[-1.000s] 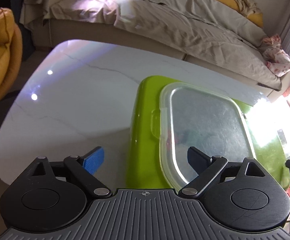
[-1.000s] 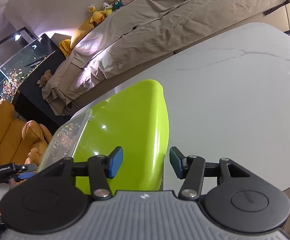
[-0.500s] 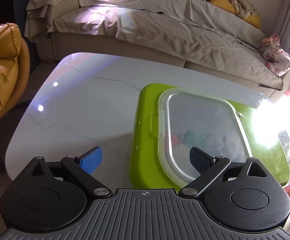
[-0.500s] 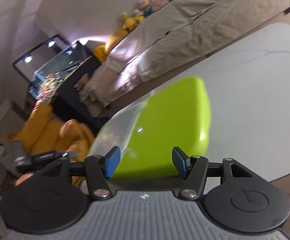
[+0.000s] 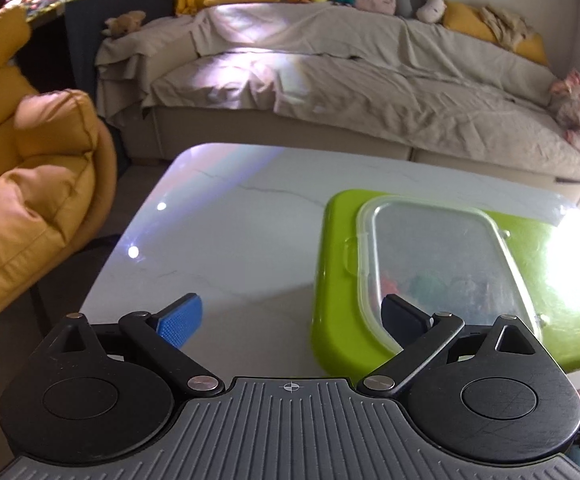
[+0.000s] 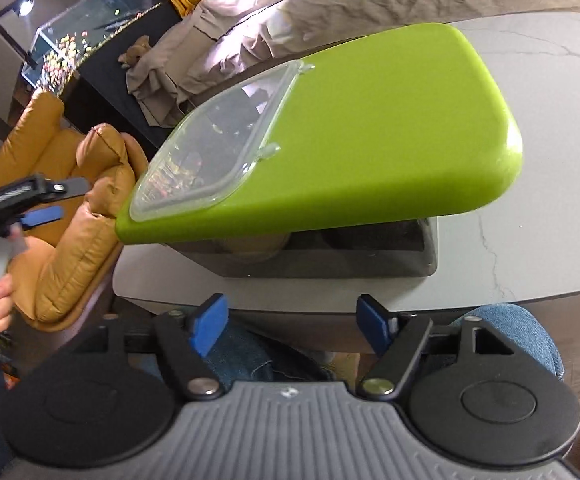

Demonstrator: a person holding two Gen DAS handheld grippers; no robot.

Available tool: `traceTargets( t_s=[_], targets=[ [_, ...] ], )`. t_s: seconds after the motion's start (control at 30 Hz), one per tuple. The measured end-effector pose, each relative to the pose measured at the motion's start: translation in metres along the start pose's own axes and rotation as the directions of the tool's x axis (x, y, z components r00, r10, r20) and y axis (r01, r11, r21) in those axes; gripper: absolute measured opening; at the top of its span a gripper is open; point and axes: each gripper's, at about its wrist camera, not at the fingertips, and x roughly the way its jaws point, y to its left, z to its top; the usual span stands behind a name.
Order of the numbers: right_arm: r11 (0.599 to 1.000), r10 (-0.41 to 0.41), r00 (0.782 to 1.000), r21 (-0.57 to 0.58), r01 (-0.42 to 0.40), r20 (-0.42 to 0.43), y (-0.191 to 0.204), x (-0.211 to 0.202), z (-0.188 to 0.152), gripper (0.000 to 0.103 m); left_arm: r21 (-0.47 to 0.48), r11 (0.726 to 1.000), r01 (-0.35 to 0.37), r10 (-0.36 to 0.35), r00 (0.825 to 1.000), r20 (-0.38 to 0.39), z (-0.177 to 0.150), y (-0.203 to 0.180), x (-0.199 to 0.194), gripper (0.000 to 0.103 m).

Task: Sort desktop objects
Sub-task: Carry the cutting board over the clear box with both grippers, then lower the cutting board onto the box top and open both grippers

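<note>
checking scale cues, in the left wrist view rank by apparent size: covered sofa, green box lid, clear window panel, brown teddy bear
1. covered sofa, spans most of the frame.
2. green box lid.
3. clear window panel, set within the lid.
4. brown teddy bear, smallest, though distance shrinks it.

A lime-green lid [image 6: 377,120] with a clear window panel [image 6: 214,148] sits on a dark storage box [image 6: 329,256] on a pale marble-look table [image 6: 529,240]; the right gripper [image 6: 293,324] hangs off the table's near edge, its blue-padded jaws spread wide with nothing between them, above a person's denim-clad knees [image 6: 517,332]. At far left the left gripper [image 6: 30,204] shows beside a mustard leather armchair [image 6: 78,232]; a lit aquarium [image 6: 74,40] stands behind.
</note>
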Motion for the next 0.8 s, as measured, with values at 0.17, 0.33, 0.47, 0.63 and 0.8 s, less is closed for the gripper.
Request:
traceTargets(
  t_s=[0.17,0.33,0.47,0.63,0.8],
  targets=[
    [0.997,-0.043,0.999,-0.061,0.043,-0.002,0.019,0.012,-0.01,0.086,-0.104,0.991,0.081,-0.078,0.997,0.026,-0.035,-0.002,-0.031,0.103],
    [0.989,-0.092,0.995,-0.11,0.095,0.034,0.034,0.014,-0.026,0.1,-0.084,0.989,0.123,-0.125,0.992,-0.014,-0.072,-0.024,-0.036,0.103],
    [0.979,-0.18,0.98,-0.086,0.187,0.082,0.037,0.004,-0.035,0.103,-0.09,0.987,0.133,-0.139,0.988,-0.072,-0.093,-0.043,-0.025,0.103],
    [0.953,-0.289,0.947,-0.051,0.299,0.138,0.04,-0.008,-0.046,0.103,-0.093,0.989,0.113,-0.12,0.99,-0.071,-0.109,-0.062,-0.022,0.103],
    [0.915,-0.395,0.899,-0.01,0.404,0.189,0.043,-0.021,-0.057,0.103,-0.12,0.987,0.111,-0.119,0.991,-0.06,-0.121,-0.071,-0.02,0.103]
  ],
)
